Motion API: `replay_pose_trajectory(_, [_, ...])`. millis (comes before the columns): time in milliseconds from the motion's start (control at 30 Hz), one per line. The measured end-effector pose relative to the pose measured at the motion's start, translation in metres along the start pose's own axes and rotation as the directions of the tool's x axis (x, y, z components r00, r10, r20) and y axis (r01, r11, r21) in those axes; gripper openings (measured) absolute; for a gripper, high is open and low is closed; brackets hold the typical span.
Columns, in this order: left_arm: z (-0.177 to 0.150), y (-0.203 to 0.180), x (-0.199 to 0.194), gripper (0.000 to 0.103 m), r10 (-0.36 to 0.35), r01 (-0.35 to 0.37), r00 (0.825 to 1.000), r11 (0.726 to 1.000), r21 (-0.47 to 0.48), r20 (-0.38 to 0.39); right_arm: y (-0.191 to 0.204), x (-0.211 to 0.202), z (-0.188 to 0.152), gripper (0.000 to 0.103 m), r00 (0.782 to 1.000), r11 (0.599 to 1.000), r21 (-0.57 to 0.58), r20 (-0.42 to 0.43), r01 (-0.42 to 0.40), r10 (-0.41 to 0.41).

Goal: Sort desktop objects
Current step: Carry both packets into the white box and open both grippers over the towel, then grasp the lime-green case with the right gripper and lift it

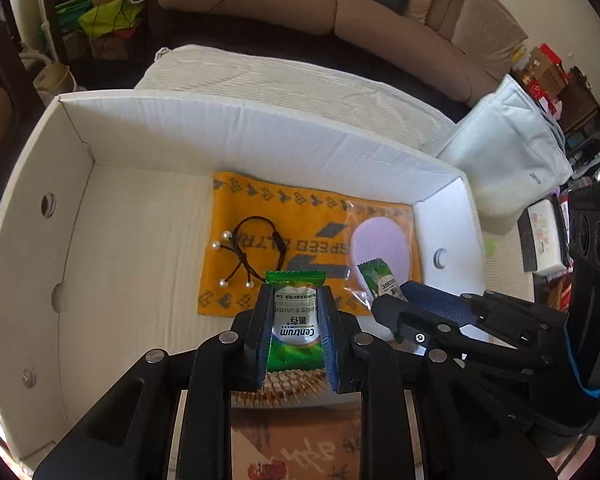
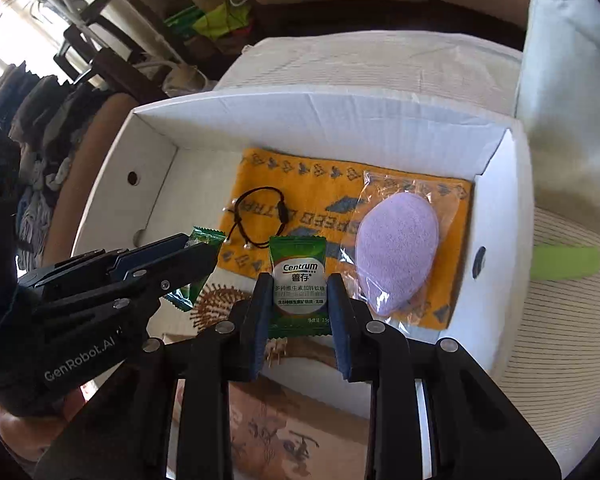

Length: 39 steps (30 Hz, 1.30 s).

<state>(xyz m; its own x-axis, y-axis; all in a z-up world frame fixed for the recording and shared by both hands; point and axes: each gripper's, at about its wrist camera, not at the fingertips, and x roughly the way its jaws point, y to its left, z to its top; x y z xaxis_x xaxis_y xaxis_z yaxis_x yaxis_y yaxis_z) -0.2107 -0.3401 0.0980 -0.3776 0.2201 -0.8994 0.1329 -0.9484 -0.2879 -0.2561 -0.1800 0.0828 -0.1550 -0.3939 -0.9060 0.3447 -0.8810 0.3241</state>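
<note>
While both grippers hang over the white box (image 1: 260, 128), each one holds a green packet. The box sits on a pale, ribbed cloth (image 1: 300, 76).

On the left side, the box floor is bare and white, and small round holes (image 1: 48, 205) dot the left wall. Near the middle lies a black cord (image 2: 260, 216) with little pearl beads. It rests on the left end of an orange towel (image 2: 320, 184), with some beads just off the towel's left edge. The towel runs along the far wall, all the way to the right wall.

The left gripper (image 1: 295, 320) has its jaws closed on a green packet (image 1: 296, 320). The packet stands up between the two pads, above the near edge of the towel. Under it, by the near wall, a wooden brush (image 2: 216, 304) with many pins peeks out.

The right gripper (image 2: 298, 300) has its jaws closed on a second packet (image 2: 298, 284) too, also green with a white round label. It hangs over the near edge of the towel, just right of the cord.

On the right end of the towel lies a purple sponge (image 2: 396, 248) in a clear bag (image 2: 404, 196). It is egg shaped and almost touches the right wall.

Outside the box, past its far right corner, a pale blue bag (image 1: 508, 152) stands on the cloth. A green strip (image 2: 566, 262) lies to the right of the box.
</note>
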Motion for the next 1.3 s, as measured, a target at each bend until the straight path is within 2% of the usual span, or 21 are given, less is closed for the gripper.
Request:
replay_pose_trajectory(200, [0.013,0.016,0.017,0.022,-0.015,0.014,1.0,1.0,-0.027,-0.019,-0.006,0.044,0.013,0.026,0.997,0.997,0.016,-0.027,0.079,-0.079])
replay_pose_trajectory(300, [0.017,0.024,0.017,0.022,-0.027,0.027,1.0,0.999,-0.037,-0.012,-0.003,0.057,0.013,0.026,0.997,0.997,0.007,-0.037,0.071,-0.07])
replay_pose_trajectory(433, [0.024,0.026,0.019,0.022,-0.034,0.034,0.999,0.998,-0.045,-0.008,-0.004,0.061,0.01,0.034,0.997,0.997,0.037,-0.038,0.07,-0.069])
replay_pose_trajectory(467, [0.026,0.025,0.02,0.022,-0.036,0.036,0.999,0.998,-0.047,-0.008,-0.006,0.057,0.01,0.037,0.998,0.997,0.057,-0.031,0.056,-0.054])
replay_pose_trajectory(533, [0.03,0.022,0.023,0.022,-0.039,0.039,0.999,0.998,-0.053,-0.009,-0.011,0.044,0.009,0.05,1.0,0.998,0.068,-0.001,-0.004,0.004])
replay_pose_trajectory(633, [0.035,0.008,0.03,0.022,-0.046,0.045,0.999,0.998,-0.04,-0.018,-0.009,0.014,0.006,0.05,0.999,1.0,0.004,0.03,0.029,-0.029])
replay_pose_trajectory(767, [0.043,-0.021,0.048,0.022,-0.014,0.015,0.999,1.0,0.01,-0.049,-0.012,-0.042,-0.005,0.051,0.99,0.994,-0.089,0.126,0.069,-0.058])
replay_pose_trajectory(867, [0.047,-0.035,0.066,0.022,0.017,-0.015,0.997,0.999,0.031,-0.073,-0.026,-0.066,-0.014,0.052,0.987,0.993,-0.102,0.154,0.055,-0.039])
replay_pose_trajectory(1067, [0.053,-0.038,0.089,0.023,0.079,-0.076,0.993,0.997,0.03,-0.092,-0.073,-0.092,-0.031,0.052,0.972,0.99,-0.077,0.213,0.115,-0.097])
replay_pose_trajectory(1133, [0.054,-0.037,0.093,0.023,0.093,-0.091,0.992,0.996,0.026,-0.09,-0.091,-0.094,-0.037,0.052,0.974,0.991,-0.068,0.207,0.113,-0.097])
replay_pose_trajectory(1167, [0.055,-0.035,0.094,0.029,0.09,-0.089,0.992,0.996,0.018,-0.091,-0.099,-0.095,-0.041,0.052,0.973,0.991,-0.064,0.208,0.117,-0.102])
replay_pose_trajectory(1200, [0.055,-0.033,0.094,0.041,0.085,-0.084,0.992,0.996,0.008,-0.094,-0.106,-0.093,-0.043,0.053,0.972,0.99,-0.059,0.207,0.125,-0.11])
replay_pose_trajectory(1300, [0.054,-0.03,0.084,0.054,0.064,-0.065,0.995,0.998,-0.011,-0.08,-0.128,-0.09,-0.052,0.052,0.971,0.991,-0.04,0.212,0.126,-0.115])
